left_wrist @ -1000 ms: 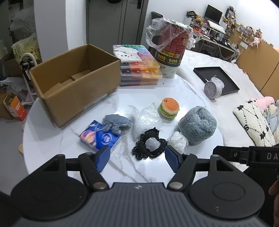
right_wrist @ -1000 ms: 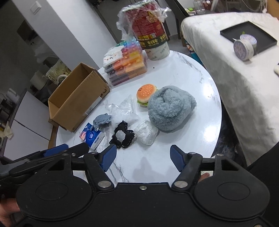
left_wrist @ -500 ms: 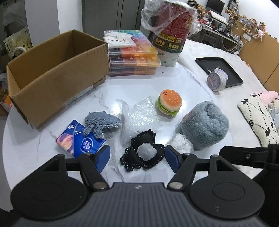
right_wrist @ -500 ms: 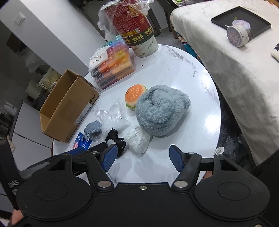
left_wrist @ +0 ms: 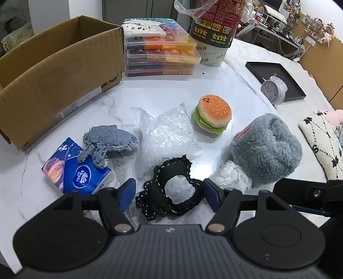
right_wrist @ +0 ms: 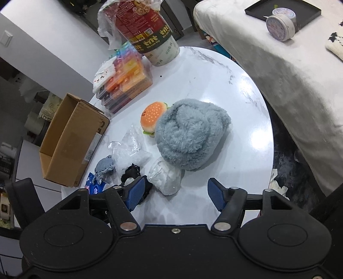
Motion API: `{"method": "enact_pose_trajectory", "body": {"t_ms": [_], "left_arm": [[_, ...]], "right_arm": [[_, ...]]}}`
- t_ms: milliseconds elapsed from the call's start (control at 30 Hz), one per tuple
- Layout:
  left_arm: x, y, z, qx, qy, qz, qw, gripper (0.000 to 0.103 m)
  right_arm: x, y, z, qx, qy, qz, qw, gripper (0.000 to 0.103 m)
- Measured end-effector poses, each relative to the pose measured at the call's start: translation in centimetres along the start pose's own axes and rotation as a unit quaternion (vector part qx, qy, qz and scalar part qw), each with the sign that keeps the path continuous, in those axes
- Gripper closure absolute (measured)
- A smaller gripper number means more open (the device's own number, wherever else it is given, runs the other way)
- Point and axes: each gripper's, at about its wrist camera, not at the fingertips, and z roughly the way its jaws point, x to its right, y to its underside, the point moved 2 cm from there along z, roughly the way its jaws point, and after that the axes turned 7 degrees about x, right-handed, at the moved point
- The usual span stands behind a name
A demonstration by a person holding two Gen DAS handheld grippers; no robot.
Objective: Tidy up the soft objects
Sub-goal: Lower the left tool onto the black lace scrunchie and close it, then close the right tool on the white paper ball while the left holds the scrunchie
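Note:
Soft objects lie on a round white marble table [left_wrist: 214,85]. A black scrunchie [left_wrist: 169,195] lies between the blue pads of my open left gripper [left_wrist: 169,194]. Around it are a denim scrap [left_wrist: 109,141], a blue tissue pack [left_wrist: 75,171], a bubble-wrap bag [left_wrist: 167,137], a plush burger [left_wrist: 214,113], a fluffy grey plush [left_wrist: 265,148] and a crumpled white tissue wad [left_wrist: 231,176]. My right gripper [right_wrist: 173,193] is open and empty, just in front of the white wad [right_wrist: 167,178] and the grey plush [right_wrist: 190,135].
An open cardboard box [left_wrist: 53,64] stands at the table's left. Stacked bead cases [left_wrist: 160,55] and a large tnt tub [left_wrist: 214,28] stand at the back. A bed [right_wrist: 289,64] with a black tray [right_wrist: 283,10] and a round tin [right_wrist: 280,23] is to the right.
My left gripper has moved forward and down until its open pads flank the black scrunchie. My right gripper has moved closer to the white wad and grey plush.

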Motion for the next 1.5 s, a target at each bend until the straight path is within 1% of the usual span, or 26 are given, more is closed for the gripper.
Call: {"method": "enact_pose_trajectory", "body": {"t_ms": [33, 100, 133, 200, 267, 300, 367, 567, 800, 933, 1000, 1200, 1367, 1400, 1433, 1467, 1500], "left_arm": [[0.0, 0.0, -0.1, 0.004, -0.001, 0.003, 1.0, 0.049], [-0.1, 0.0, -0.1, 0.007, -0.002, 0.0, 1.0, 0.056], [-0.2, 0.0, -0.2, 0.007, -0.001, -0.005, 1.0, 0.061], [-0.5, 0.0, -0.5, 0.009, 0.002, -0.015, 0.9999, 0.066], [-0.8, -0.1, -0.9, 0.012, 0.002, -0.022, 0.9997, 0.076], [-0.8, -0.1, -1.2, 0.013, 0.004, -0.024, 0.9996, 0.077], [-1.2, -0.1, -1.6, 0.015, 0.002, -0.03, 0.9994, 0.083], [-2.0, 0.2, -2.4, 0.015, 0.011, -0.058, 0.9981, 0.084], [-2.6, 0.4, -3.9, 0.019, 0.021, -0.071, 0.9971, 0.084], [-3.0, 0.5, -4.9, 0.027, 0.019, -0.074, 0.9967, 0.084], [-3.2, 0.4, -5.4, 0.03, 0.017, -0.077, 0.9965, 0.084], [-4.2, 0.1, -6.6, 0.037, 0.011, -0.085, 0.9956, 0.084], [-5.2, -0.4, -7.7, 0.046, 0.004, -0.092, 0.9947, 0.084], [-5.3, -0.5, -7.9, 0.048, 0.003, -0.093, 0.9945, 0.084], [-5.4, -0.6, -8.1, 0.051, 0.001, -0.094, 0.9943, 0.084], [-5.6, -0.7, -8.3, 0.054, 0.0, -0.094, 0.9941, 0.084], [-5.8, -0.8, -8.6, 0.057, -0.002, -0.095, 0.9939, 0.084]], "right_arm": [[0.0, 0.0, 0.1, -0.001, 0.001, 0.001, 1.0, 0.039], [0.0, 0.0, 0.2, -0.002, 0.002, 0.001, 1.0, 0.039], [0.0, 0.0, 0.3, -0.002, 0.003, 0.0, 1.0, 0.039], [-0.2, 0.1, 0.5, -0.004, 0.005, 0.001, 1.0, 0.039], [-0.5, 0.2, 0.7, -0.006, 0.003, 0.001, 1.0, 0.039], [-0.7, 0.2, 0.7, -0.004, 0.003, -0.001, 1.0, 0.039], [-0.9, 0.3, 1.0, -0.002, 0.007, -0.003, 1.0, 0.039], [-1.0, 0.6, 2.5, -0.013, 0.016, 0.013, 1.0, 0.038], [-1.6, 0.7, 4.0, -0.014, 0.03, 0.026, 0.999, 0.037], [-1.6, 0.8, 4.8, -0.015, 0.042, 0.037, 0.998, 0.036], [-1.8, 0.9, 5.1, -0.013, 0.045, 0.04, 0.998, 0.033], [-2.6, 0.9, 5.8, -0.006, 0.057, 0.041, 0.997, 0.028], [-4.0, 0.7, 6.5, 0.007, 0.088, 0.026, 0.996, 0.027], [-4.4, 0.8, 6.6, 0.008, 0.098, 0.016, 0.995, 0.028], [-4.7, 0.9, 6.6, 0.008, 0.107, 0.005, 0.994, 0.032], [-5.1, 1.0, 6.7, 0.008, 0.109, -0.003, 0.994, 0.045], [-5.4, 1.1, 6.7, 0.004, 0.108, -0.007, 0.994, 0.054]]}}
